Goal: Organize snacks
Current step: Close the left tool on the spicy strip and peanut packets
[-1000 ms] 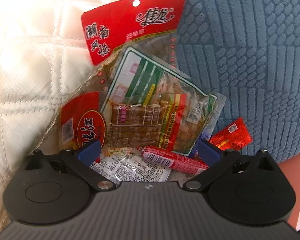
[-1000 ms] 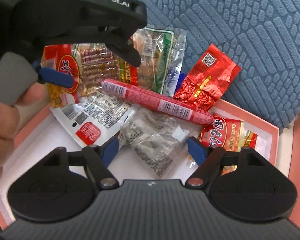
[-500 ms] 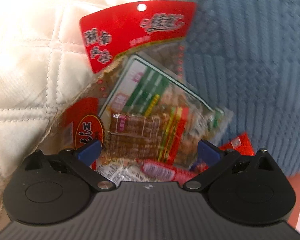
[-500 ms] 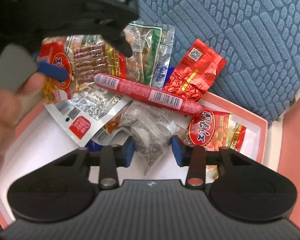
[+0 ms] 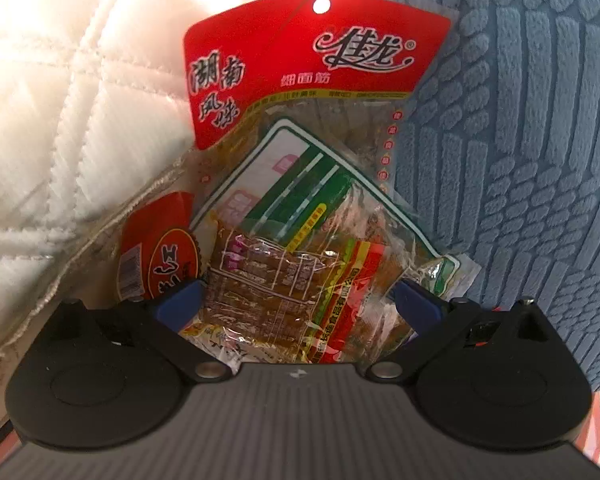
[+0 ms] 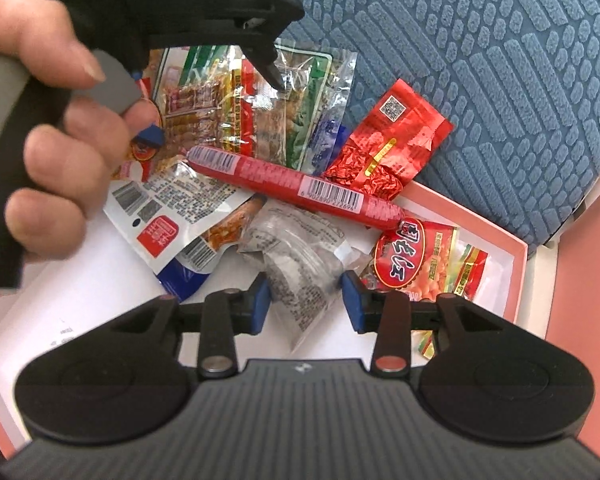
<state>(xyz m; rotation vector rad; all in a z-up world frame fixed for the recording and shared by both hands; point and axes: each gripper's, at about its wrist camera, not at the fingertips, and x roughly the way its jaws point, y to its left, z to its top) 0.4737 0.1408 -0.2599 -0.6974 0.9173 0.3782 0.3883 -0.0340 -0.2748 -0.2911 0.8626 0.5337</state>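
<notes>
Two grippers: both are seen over the snack pile.
Right gripper (image 6: pixel 305 300): just narrowed, pressed on the clear crumpled packet (image 6: pixel 300 256) in the pink box (image 6: pixel 516 264).
Left gripper (image 5: pixel 298 300): spread wide astride the clear skewer packet (image 5: pixel 268 280), not gripped.

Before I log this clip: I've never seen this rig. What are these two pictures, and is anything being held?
A person holds a two-finger claw in each hand; a camera on each looks along its fingers. The left view shows the left claw open, straddling a clear packet of brown strips. The right view shows the hand holding that claw, and snacks piled in a white tray, including a red sausage. The right claw has just been closing and pinches a grey-printed packet.
</notes>
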